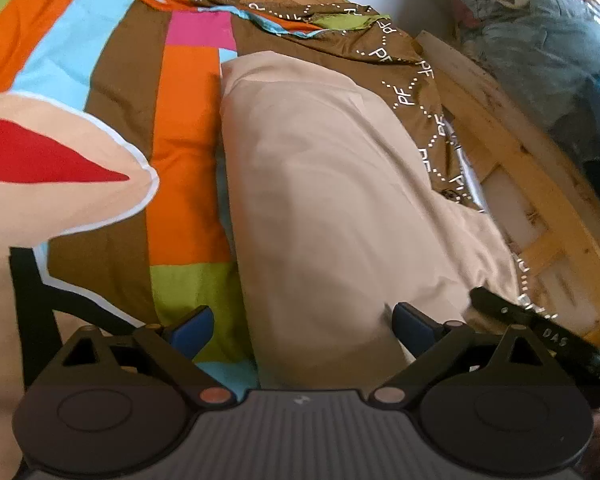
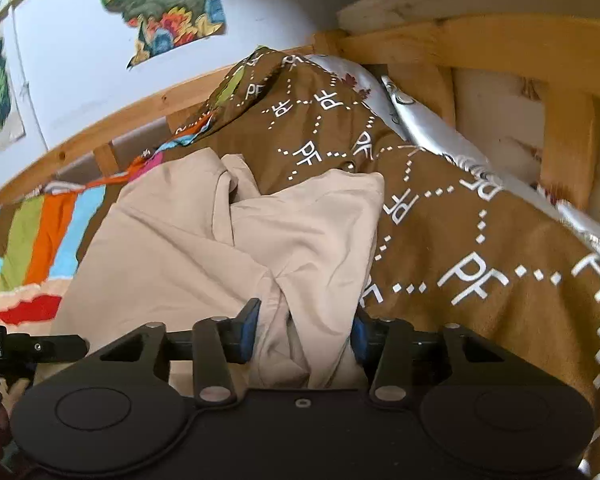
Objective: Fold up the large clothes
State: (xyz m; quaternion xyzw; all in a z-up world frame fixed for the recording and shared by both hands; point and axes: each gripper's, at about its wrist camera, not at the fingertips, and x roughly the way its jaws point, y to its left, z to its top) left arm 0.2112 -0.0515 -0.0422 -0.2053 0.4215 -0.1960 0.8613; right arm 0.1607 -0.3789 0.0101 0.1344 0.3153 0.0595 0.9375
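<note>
My left gripper [image 1: 302,330] hangs over the near end of the beige garment [image 1: 324,184], its blue fingers [image 1: 192,330] spread wide with nothing between them; cloth lies under the gap but is not pinched. To do this fold well, I judge I should bring that side down onto the left edge of the cloth and close on a single clean layer, level with where the other side holds, so both corners lift evenly and the fold line stays straight.

The right gripper [image 2: 304,330] has its fingers drawn in on a bunched ridge of the same garment, so I read that as a grip, though a thick one of several layers; I'd want to avoid dragging the brown patterned blanket [image 2: 460,240] with it.

The garment lies along the bed on the striped cover [image 1: 184,152], plain beige, soft and lightly creased, folded over itself at its far end beside the blanket, near the wooden bed frame [image 2: 480,40].
</note>
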